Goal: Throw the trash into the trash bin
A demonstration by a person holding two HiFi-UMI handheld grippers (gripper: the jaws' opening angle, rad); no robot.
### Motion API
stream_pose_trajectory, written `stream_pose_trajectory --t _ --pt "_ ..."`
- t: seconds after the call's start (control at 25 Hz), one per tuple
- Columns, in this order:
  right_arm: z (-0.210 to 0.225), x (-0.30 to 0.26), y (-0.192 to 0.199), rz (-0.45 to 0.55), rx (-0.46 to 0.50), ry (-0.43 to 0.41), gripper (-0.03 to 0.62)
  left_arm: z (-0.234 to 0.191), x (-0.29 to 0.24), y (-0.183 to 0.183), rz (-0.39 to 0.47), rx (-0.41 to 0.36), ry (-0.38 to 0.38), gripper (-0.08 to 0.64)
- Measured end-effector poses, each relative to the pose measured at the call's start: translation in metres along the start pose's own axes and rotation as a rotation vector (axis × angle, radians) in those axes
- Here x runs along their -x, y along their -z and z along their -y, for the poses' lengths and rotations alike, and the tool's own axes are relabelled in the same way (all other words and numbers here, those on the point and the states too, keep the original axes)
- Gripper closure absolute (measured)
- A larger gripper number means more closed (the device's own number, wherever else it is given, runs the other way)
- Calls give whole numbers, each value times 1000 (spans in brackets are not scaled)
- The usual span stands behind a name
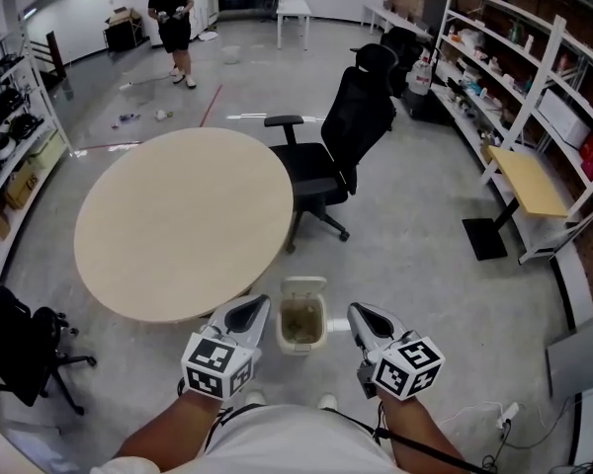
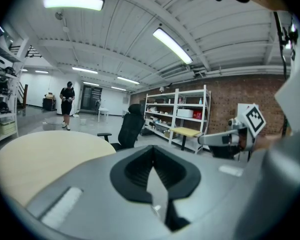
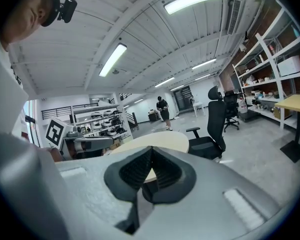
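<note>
A small white trash bin [image 1: 321, 316] stands on the floor just in front of me, its lid tipped back and brownish contents inside. My left gripper [image 1: 247, 315] hovers just left of the bin and my right gripper [image 1: 365, 317] just right of it, both roughly level. Each one's jaws meet with nothing between them, as the left gripper view [image 2: 153, 152] and the right gripper view [image 3: 151, 153] show. Small bits of litter [image 1: 128, 118] lie on the floor far off, near a standing person [image 1: 173, 23].
A round beige table [image 1: 183, 220] stands ahead on the left, and a black office chair [image 1: 341, 146] beside it. White shelves [image 1: 534, 87] line the right wall, with a small yellow-topped desk [image 1: 529, 181]. Another dark chair [image 1: 20, 354] is at my near left.
</note>
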State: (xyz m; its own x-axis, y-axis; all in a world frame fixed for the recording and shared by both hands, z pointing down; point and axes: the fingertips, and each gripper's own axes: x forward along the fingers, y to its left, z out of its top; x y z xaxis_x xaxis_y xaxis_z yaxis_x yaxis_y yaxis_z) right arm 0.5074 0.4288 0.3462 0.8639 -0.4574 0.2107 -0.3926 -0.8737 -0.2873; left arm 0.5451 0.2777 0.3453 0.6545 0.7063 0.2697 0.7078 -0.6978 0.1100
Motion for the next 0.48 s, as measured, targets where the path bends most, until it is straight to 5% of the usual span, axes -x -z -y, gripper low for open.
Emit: stream_pose_trajectory --t 0.48 --pt "1 -2 -1 -9 10 8 591 -1 -6 -2 7 1 15 552"
